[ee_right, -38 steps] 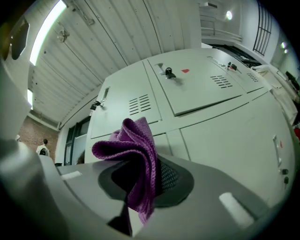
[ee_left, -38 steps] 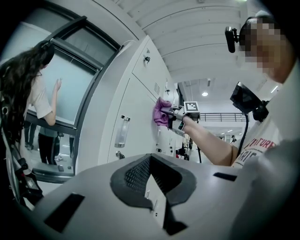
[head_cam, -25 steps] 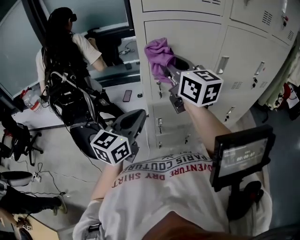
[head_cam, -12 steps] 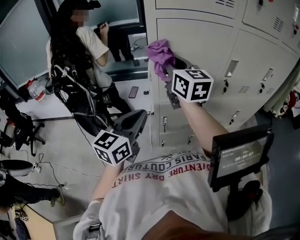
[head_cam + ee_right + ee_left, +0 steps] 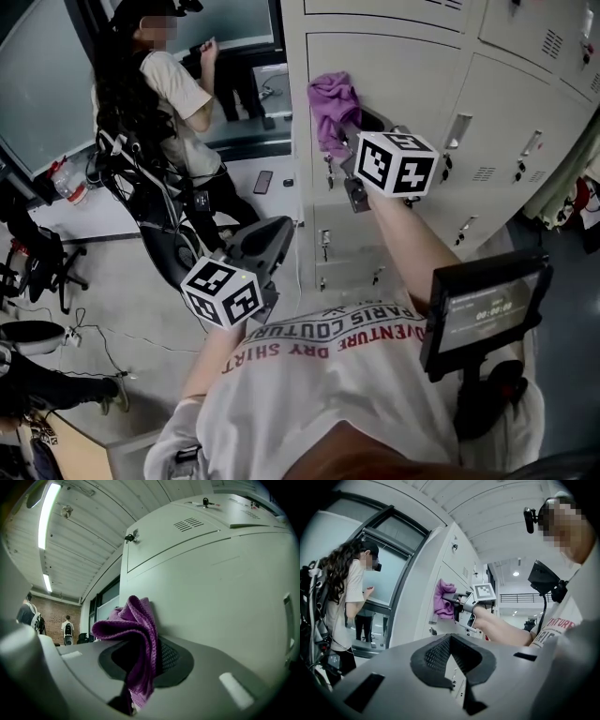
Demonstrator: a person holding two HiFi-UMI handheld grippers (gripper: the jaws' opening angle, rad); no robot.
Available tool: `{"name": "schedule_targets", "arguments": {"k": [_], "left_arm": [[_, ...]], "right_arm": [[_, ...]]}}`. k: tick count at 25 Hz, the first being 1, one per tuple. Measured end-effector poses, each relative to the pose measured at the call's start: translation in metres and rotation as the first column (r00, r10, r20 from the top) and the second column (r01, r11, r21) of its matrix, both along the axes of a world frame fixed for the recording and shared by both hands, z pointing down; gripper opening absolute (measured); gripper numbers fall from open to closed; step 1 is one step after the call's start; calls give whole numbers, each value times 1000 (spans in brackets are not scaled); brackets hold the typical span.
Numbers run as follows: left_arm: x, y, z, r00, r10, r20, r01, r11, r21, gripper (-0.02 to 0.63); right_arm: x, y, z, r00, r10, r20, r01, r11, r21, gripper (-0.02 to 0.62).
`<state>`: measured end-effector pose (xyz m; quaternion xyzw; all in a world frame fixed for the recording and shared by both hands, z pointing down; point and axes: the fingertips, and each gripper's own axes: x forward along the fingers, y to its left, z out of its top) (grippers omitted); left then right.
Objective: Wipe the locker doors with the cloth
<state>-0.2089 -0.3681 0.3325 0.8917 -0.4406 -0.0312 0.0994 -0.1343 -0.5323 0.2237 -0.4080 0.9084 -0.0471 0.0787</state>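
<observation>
Windows (image 5: 56, 84) stand well left of the left gripper (image 5: 267, 246), and a second person (image 5: 159, 84) in a pale shirt faces them. The left gripper hangs low at the wearer's waist, well apart from the lockers. Its own view shows the jaws drawn together with nothing between them (image 5: 453, 665).

Up and to the right of those jaws, the purple cloth (image 5: 333, 101) sits bunched against a grey locker door (image 5: 403, 70). The head view hides the right gripper's (image 5: 361, 129) jaws behind its marker cube. The right gripper view shows them plainly, clamped (image 5: 150, 665) on a fold of the cloth (image 5: 136, 625), which bulges above and ahead of them. It seems to touch the door (image 5: 225, 597), though the wide lens makes contact hard to judge. Only the left gripper view gives the side-on look, with the cloth (image 5: 442, 599) lying between the right gripper (image 5: 454, 599) and the locker face.

Farther right of the jaws, more doors carry small key locks (image 5: 448, 169). A dark screen (image 5: 483, 314) on a stand sits lower right.
</observation>
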Motion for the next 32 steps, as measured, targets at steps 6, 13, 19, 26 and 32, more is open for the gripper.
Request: {"name": "schedule_targets", "arguments": {"k": [6,13,19,26,32], "left_arm": [[11,-2,-1,1000,23,7,-23,1000,1,2],[26,-6,-1,998,56,17,-56,998,-7,2],[50,-20,0,996,91,21,-91,996,-22,2],[68,-27,2,990,137,26,-136,990,-29,2],[75,-32,2,988,154,26,-153,988,-29,2]], "right_arm": [[36,-7,1,998,62,7,-62,998,0,67],[89,-17,2,988,150,35,-150,989,-5,67],[150,-33,5,970,239,52,-239,971,-20,67],[203,-43,9,940,334,63,-332,942,-40,67],[228,-46,13,923,377,79,-373,926,-51,67]]}}
